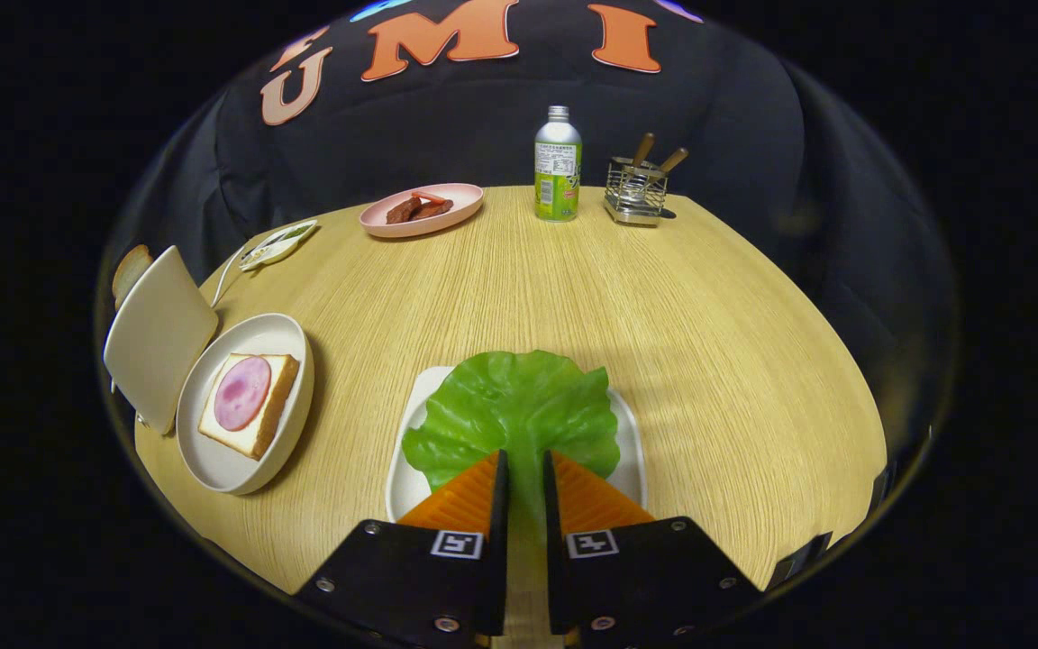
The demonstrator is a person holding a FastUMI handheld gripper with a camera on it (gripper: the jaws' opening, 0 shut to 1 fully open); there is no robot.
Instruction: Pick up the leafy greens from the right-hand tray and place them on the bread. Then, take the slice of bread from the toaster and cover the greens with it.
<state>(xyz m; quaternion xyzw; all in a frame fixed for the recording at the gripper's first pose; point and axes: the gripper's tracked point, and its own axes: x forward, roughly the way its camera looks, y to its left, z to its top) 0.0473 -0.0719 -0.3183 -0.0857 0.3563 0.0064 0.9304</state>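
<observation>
Both fingers [494, 491] of the tool [525, 460] pinch the near edge of the leafy greens [514, 406] on their tray [413, 487], well apart from the bread [250, 403].

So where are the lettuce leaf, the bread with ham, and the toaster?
lettuce leaf [519, 406], gripper view, middle of leaf
bread with ham [250, 403], gripper view, on the ham
toaster [159, 335], gripper view, flat side

You are looking at round wooden table [708, 324]. Sitting directly on it: white tray [411, 487] at lower centre, round plate [213, 451] at left, toaster [159, 333] touching plate's outer side, small dish [277, 245] at upper left, pink plate [465, 203], bottle [558, 167] and wire utensil holder [634, 194] lining far edge at top.
</observation>
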